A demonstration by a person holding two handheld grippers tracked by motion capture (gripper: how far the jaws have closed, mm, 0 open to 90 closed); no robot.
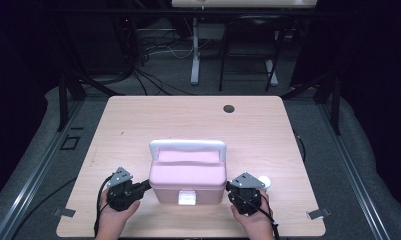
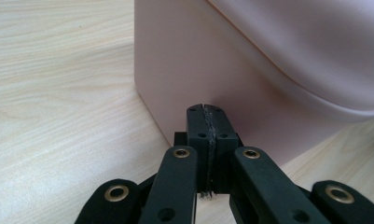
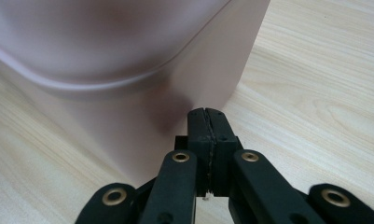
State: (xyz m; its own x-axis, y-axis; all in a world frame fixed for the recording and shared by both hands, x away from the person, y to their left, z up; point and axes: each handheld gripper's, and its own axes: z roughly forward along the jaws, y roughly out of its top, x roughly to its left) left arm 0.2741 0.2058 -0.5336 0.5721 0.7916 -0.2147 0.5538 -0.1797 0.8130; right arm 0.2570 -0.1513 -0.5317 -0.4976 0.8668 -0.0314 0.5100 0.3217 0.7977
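Left side: the left claw (image 1: 147,186) lies low by the desk (image 1: 138,120) surface, its jaws pressed fully together with nothing between them. In the left gripper view the closed tips sit at the lower near corner of the pink box (image 2: 212,60); whether they touch the wall or stop just short cannot be told.

Centre: the pink box (image 1: 187,176) stands upright near the front edge of the desk, between the two claws. Its lid is on, a white carrying handle (image 1: 187,145) stands along the far side of the lid, and a white latch (image 1: 187,198) sits on the near wall.

Right side: the right claw (image 1: 229,187) mirrors the left, jaws pressed together and pinching nothing, tips at the box's right wall close to its base, as the right gripper view shows against the box (image 3: 128,60). A small white round object (image 1: 264,181) lies on the desk just beyond this claw.

Assessment: the work in hand appears to be steadying or shifting the box from both sides.

Risks:
- Closed tips give narrow contact on smooth plastic; uneven pressure could twist the box or let a tip slide off a corner.
- Pushing low from one side alone could skid the box toward the front edge.
- A sideways sweep on the right could knock the white object away.
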